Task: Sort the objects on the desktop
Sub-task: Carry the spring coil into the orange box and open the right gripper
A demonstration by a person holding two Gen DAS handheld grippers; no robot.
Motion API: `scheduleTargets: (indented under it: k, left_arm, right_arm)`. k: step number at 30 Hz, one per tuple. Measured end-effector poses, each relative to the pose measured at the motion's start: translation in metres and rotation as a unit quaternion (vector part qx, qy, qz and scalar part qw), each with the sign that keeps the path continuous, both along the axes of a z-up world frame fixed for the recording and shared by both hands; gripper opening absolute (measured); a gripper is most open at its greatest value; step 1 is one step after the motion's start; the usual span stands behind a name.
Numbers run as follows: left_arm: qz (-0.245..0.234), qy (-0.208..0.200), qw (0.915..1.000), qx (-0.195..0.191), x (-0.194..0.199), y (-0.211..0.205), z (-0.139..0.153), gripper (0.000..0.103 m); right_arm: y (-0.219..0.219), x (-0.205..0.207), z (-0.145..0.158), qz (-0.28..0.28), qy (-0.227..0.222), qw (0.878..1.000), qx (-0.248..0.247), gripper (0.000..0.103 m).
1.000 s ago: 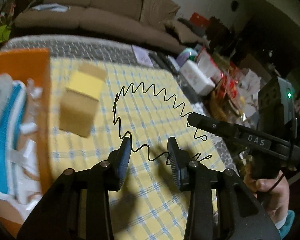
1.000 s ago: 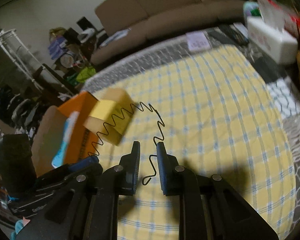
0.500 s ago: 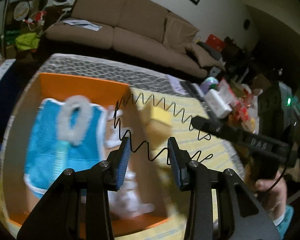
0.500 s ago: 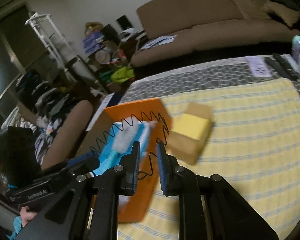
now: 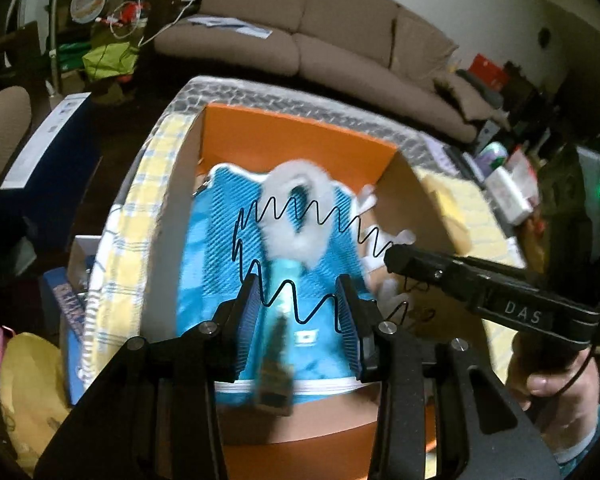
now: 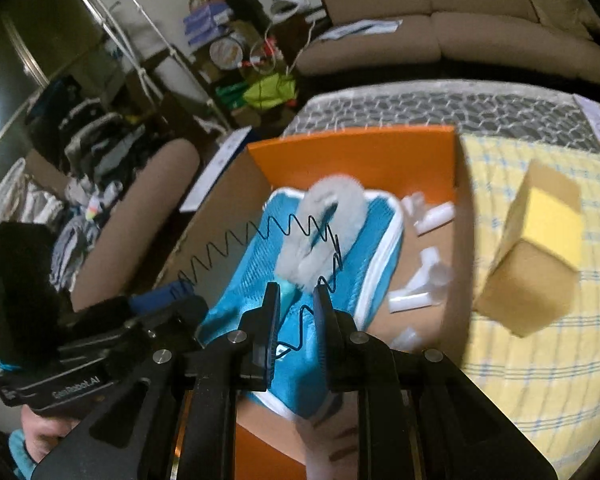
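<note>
A black zigzag wire (image 5: 237,236) (image 6: 278,226) hangs stretched between my two grippers, above an open orange box (image 5: 292,140) (image 6: 352,160). My left gripper (image 5: 296,284) is shut on one end, the wire's bends spanning its blue pads. My right gripper (image 6: 296,292) is shut on the other end; in the left wrist view its tip (image 5: 396,256) comes in from the right. Inside the box lie a blue mesh item (image 5: 220,240) (image 6: 252,280), a white fluffy ring (image 5: 296,176) (image 6: 332,188) and white foam pieces (image 6: 424,276).
A cardboard box with a yellow top (image 6: 540,256) stands on the yellow checked cloth (image 6: 540,360) right of the orange box. A brown sofa (image 5: 300,40) is behind the table. Clutter (image 5: 508,188) lines the right edge. A chair (image 6: 140,200) stands left of the table.
Both grippers have swung left together with the wire, from over the yellow cloth to over the orange box. The yellow-topped box has slid to the right of both views.
</note>
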State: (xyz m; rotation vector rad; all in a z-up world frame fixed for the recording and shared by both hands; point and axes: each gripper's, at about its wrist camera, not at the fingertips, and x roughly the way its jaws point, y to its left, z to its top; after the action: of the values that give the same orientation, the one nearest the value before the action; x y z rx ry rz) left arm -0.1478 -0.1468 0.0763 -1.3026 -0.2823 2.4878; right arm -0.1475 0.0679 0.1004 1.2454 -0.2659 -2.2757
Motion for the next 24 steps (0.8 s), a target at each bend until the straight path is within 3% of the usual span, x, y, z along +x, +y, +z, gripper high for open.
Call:
scheduleTargets:
  k: [4,7,9,10,11,15,24]
  left_arm:
    - [0.000,-0.015,0.9989,-0.046,-0.002,0.004,-0.011,0.035]
    - [0.010,-0.013,0.9978,-0.064,0.000,0.006,-0.011,0.062]
    - [0.017,-0.013,0.9986,-0.049,0.000,0.003,-0.009,0.067]
    - [0.022,-0.011,0.9987,-0.044,0.000,0.002,-0.006,0.069]
    - [0.026,-0.006,0.9989,-0.039,0.002,0.000,-0.003,0.074]
    - [0.032,0.014,0.9994,-0.001,0.003,-0.007,0.011,0.078]
    - [0.008,0.048,0.9977,0.048,0.003,0.022,0.034,0.094]
  right_arm:
    - [-0.007,-0.005,-0.014,-0.006,-0.015,1.000,0.017,0.018]
    - [-0.005,-0.009,-0.016,-0.015,-0.028,0.999,0.022,0.021]
    - [-0.001,-0.008,-0.013,-0.023,-0.023,0.999,0.027,0.029]
    - [0.001,-0.008,-0.011,-0.027,-0.020,0.999,0.030,0.042]
    - [0.003,-0.008,-0.008,-0.030,-0.017,0.999,0.030,0.046]
    - [0.015,-0.006,0.004,-0.035,-0.004,0.999,0.008,0.048]
    - [0.077,-0.002,0.038,-0.104,0.047,0.993,-0.002,0.079]
